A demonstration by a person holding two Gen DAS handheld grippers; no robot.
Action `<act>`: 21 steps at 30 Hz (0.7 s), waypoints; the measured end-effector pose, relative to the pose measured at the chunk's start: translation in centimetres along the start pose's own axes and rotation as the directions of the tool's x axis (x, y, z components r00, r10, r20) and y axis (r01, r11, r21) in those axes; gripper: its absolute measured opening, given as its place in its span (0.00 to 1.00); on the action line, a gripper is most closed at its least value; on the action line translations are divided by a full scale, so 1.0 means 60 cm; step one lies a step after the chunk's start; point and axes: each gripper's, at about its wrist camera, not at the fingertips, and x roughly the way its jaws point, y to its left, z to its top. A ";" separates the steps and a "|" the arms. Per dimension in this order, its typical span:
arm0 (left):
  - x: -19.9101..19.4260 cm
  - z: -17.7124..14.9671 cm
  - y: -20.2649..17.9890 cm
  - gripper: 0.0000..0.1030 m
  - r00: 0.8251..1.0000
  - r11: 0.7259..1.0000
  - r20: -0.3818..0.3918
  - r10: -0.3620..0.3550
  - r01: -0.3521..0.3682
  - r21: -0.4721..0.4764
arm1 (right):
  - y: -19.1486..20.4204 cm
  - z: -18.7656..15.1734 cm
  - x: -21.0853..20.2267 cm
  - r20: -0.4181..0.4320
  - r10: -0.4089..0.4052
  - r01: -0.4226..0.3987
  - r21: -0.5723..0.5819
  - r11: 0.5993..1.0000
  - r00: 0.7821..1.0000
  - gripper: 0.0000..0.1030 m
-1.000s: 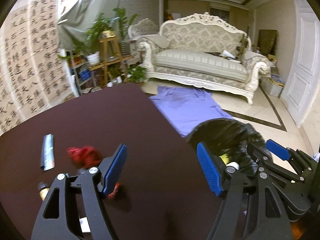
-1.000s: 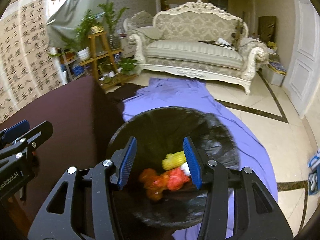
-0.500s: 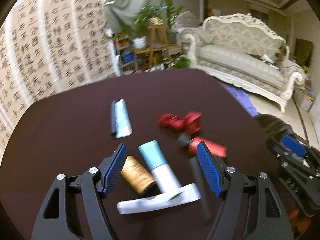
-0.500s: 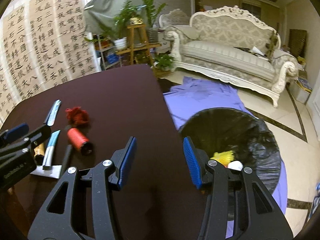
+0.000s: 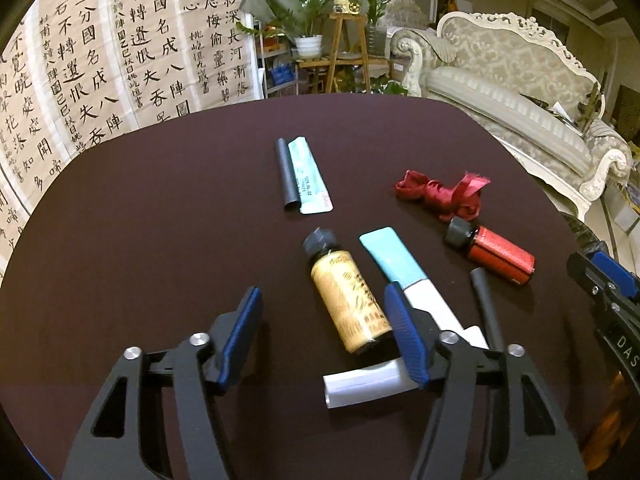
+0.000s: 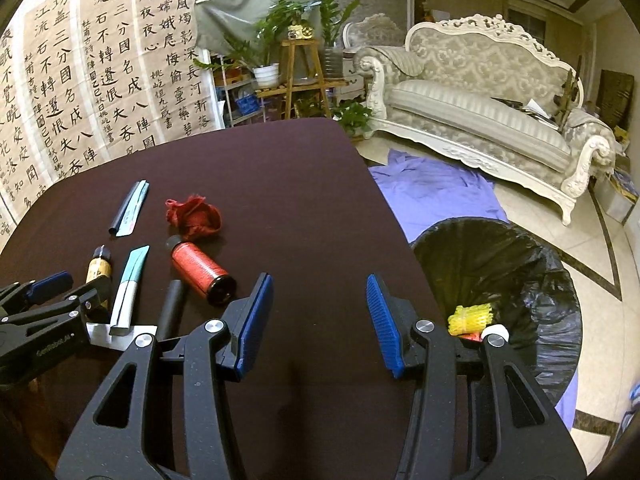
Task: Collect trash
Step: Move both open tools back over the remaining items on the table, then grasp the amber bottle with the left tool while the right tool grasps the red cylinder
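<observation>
Trash lies on the dark round table (image 5: 160, 208). A gold bottle (image 5: 350, 300) lies just ahead of my open left gripper (image 5: 324, 316), close to its right finger. Beside it lie a teal-and-white tube (image 5: 404, 276), a black tube (image 5: 486, 304), a red bottle (image 5: 494, 254), a red ribbon wad (image 5: 440, 194) and a teal wrapper (image 5: 306, 176). My right gripper (image 6: 320, 312) is open and empty over the table's right part, with the red bottle (image 6: 198, 270) to its left. The black-lined trash bin (image 6: 532, 264) stands on the floor at right, holding yellow netting (image 6: 470, 316).
A purple cloth (image 6: 436, 192) lies on the floor beyond the bin. A white sofa (image 6: 488, 108) stands at the back right, a plant stand (image 6: 300, 76) behind the table, and calligraphy sheets (image 6: 92, 68) hang at left.
My left gripper has swung left from the bin side to the trash on the table. My right gripper has pulled back from above the bin to over the table.
</observation>
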 end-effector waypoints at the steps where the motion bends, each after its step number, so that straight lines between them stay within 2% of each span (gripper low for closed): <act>1: 0.002 -0.002 0.001 0.50 1.000 1.000 -0.009 -0.006 0.006 -0.002 | 0.001 -0.001 0.001 -0.002 0.002 -0.002 -0.002 1.000 1.000 0.46; 4: 0.005 -0.003 0.007 0.41 0.999 1.000 -0.026 -0.026 0.026 -0.014 | 0.007 -0.001 0.005 -0.008 0.008 -0.008 -0.010 1.000 1.000 0.46; 9: 0.007 -0.002 0.007 0.24 0.999 0.999 -0.015 -0.034 0.035 0.020 | 0.026 0.004 0.012 -0.015 0.027 -0.028 -0.030 0.999 1.000 0.46; 21: 0.004 -0.004 0.011 0.24 0.999 0.999 0.003 -0.038 0.038 0.037 | 0.091 0.023 0.024 -0.032 0.104 -0.107 -0.113 0.988 0.994 0.46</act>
